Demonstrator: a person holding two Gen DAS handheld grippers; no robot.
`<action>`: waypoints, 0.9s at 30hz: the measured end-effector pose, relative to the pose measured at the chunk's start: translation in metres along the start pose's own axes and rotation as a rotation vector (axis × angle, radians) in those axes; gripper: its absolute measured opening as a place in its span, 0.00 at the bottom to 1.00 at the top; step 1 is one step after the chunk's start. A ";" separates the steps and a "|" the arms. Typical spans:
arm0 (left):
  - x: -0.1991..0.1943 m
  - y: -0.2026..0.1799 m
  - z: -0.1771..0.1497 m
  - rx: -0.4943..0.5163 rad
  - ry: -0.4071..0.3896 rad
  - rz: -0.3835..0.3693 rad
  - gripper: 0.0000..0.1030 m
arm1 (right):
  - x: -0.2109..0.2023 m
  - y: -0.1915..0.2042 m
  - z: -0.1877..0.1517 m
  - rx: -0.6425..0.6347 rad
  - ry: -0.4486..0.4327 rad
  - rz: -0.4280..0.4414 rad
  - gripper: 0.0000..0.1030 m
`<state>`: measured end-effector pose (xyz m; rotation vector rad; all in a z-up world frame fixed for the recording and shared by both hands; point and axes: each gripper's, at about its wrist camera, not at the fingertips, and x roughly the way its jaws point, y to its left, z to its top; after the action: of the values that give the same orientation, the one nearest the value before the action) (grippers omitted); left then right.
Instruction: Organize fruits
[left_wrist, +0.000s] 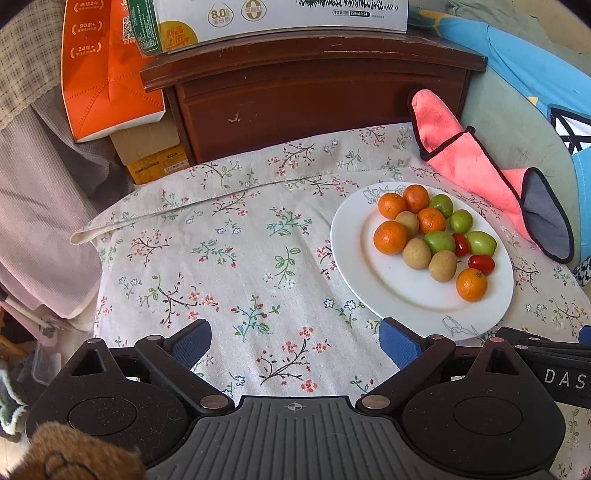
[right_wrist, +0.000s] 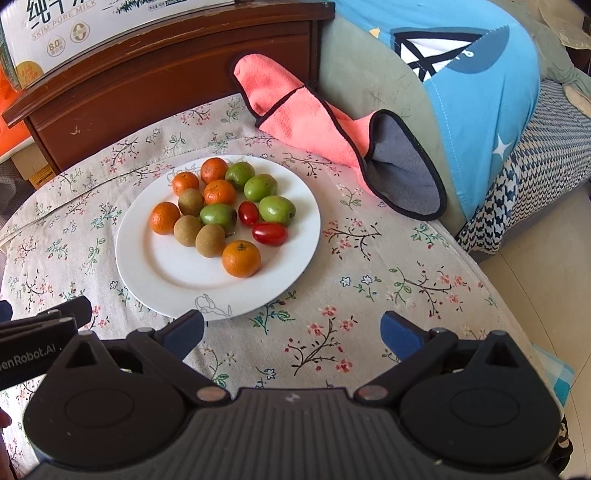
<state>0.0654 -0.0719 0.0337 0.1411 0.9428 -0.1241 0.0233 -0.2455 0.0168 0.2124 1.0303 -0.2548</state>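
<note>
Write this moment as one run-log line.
left gripper: open, empty | right gripper: open, empty | plate: mixed fruit, untouched

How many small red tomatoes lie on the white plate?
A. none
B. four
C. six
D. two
D: the right wrist view shows two red tomatoes on the white plate, among the orange, green and brown fruits; both grippers hang open and empty.

Floral tablecloth (right_wrist: 369, 266), white plate (right_wrist: 147, 266), pink cloth (right_wrist: 303, 122)
</note>
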 end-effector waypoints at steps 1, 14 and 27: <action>0.000 0.000 0.000 0.000 0.001 -0.002 0.96 | 0.001 0.000 0.000 0.003 0.005 0.000 0.98; 0.005 -0.003 0.000 0.006 0.004 0.011 0.96 | 0.001 0.003 0.000 -0.004 0.002 -0.014 0.99; 0.007 -0.005 -0.001 0.022 0.010 0.032 0.96 | 0.003 0.006 -0.001 -0.038 -0.016 -0.058 0.99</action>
<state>0.0675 -0.0774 0.0267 0.1771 0.9486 -0.1042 0.0256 -0.2396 0.0142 0.1465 1.0256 -0.2885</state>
